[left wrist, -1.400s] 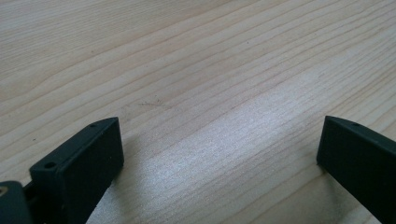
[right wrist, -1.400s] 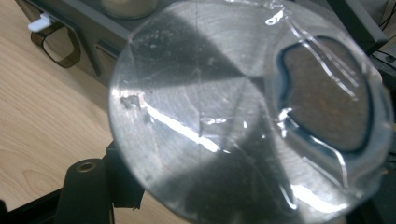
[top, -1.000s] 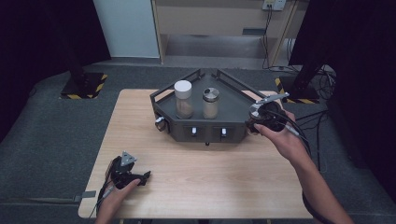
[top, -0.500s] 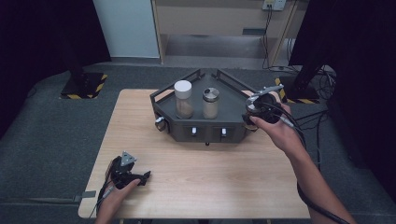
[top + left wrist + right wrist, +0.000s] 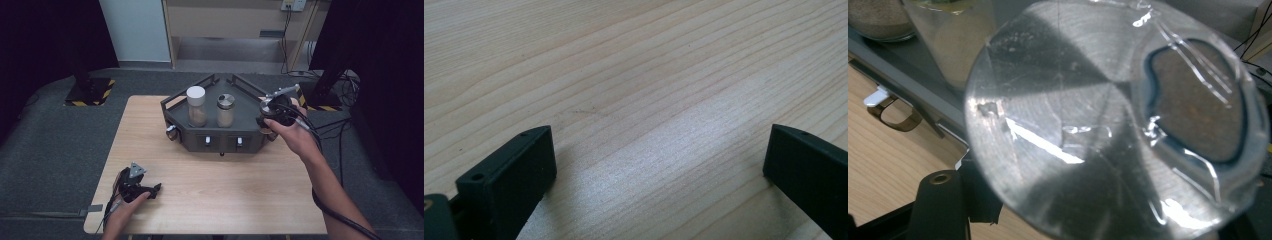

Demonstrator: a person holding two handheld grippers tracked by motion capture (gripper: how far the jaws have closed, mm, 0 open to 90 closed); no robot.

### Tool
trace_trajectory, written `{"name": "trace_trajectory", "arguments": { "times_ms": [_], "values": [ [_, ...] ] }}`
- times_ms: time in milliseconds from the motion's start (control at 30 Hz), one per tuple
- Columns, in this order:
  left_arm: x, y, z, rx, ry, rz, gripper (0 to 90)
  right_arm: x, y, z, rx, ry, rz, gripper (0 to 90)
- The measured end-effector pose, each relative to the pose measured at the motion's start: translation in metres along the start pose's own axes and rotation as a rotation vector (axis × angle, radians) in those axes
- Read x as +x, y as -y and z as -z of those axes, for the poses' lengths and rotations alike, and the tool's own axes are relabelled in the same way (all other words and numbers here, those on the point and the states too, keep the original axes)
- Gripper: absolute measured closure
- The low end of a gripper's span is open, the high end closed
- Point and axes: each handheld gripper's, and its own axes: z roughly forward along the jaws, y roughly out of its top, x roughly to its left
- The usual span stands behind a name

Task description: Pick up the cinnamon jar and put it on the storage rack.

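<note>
Right gripper view, right tongs [image 5: 1098, 200] clamped on round brushed-metal jar lid [image 5: 1088, 130], left tongs [image 5: 659, 170] spread over pale woodgrain table [image 5: 624, 60]

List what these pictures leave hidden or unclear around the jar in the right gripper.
- Right gripper view: the jar sits so close that its metal lid hides its contents and the pads.
- High view: the right gripper and hand cover the jar's body.
- High view: the dark tray front's small switches are too small to read.
</note>
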Motion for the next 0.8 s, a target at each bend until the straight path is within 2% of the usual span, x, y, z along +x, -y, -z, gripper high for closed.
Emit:
{"name": "trace_trajectory", "arguments": {
  "times_ms": [233, 800],
  "values": [
    [0.0, 0.0, 0.0, 0.001, 0.001, 0.001, 0.0, -0.005, -0.007, -0.006, -0.006, -0.001, -0.019, 31.2],
    [0.0, 0.0, 0.0, 0.0, 0.001, 0.001, 0.0, 0.004, -0.034, -0.015, -0.007, 0.0, 0.003, 31.2]
  ]
}}
